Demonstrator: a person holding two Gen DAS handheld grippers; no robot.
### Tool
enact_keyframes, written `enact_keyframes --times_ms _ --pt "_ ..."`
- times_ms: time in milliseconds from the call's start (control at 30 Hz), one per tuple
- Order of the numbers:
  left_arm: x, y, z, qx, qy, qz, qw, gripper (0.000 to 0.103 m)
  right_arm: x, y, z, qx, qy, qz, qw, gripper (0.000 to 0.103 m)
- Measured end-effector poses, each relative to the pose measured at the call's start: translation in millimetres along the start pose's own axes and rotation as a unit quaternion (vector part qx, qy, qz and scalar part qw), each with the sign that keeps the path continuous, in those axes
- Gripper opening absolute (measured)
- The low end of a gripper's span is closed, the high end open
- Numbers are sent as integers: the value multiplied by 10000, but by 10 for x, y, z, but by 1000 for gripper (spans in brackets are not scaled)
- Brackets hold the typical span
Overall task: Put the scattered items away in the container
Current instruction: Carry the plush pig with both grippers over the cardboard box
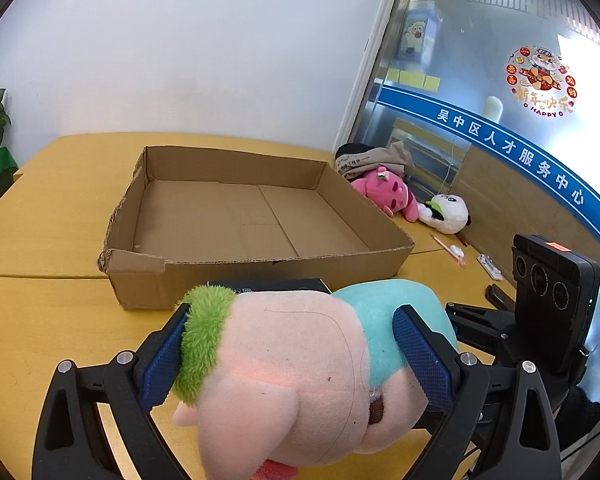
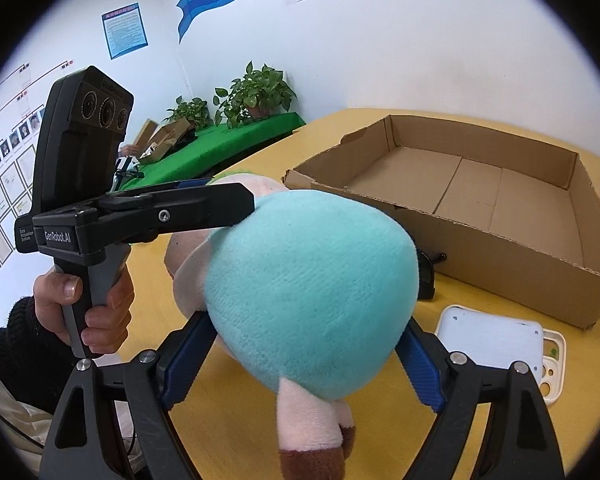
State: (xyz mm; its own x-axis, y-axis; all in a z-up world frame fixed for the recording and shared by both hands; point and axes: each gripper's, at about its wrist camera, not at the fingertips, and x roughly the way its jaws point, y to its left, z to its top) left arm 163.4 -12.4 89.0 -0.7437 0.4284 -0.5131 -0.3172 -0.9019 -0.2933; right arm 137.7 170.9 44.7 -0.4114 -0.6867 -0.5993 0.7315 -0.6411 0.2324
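A plush doll with pink head, green hair and teal body fills both views. My left gripper is shut on its head and shoulders, blue pads pressing each side. My right gripper is shut on its teal body. The doll is held above the yellow table, in front of the empty cardboard box, which also shows in the right wrist view. A dark flat item lies behind the doll by the box's front wall.
A pink plush, a panda plush and a grey cloth bundle lie right of the box by the glass wall. A white phone case and black sunglasses lie on the table. Potted plants stand behind.
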Motion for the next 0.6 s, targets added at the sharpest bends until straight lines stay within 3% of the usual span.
enact_keyframes --times_ms 300,600 --pt "-73 101 80 -156 -159 -7 9998 98 103 85 94 -112 -9 50 9999 87" --pt "-202 66 503 -32 -550 -23 9985 98 -97 132 472 -403 -341 -69 9986 87"
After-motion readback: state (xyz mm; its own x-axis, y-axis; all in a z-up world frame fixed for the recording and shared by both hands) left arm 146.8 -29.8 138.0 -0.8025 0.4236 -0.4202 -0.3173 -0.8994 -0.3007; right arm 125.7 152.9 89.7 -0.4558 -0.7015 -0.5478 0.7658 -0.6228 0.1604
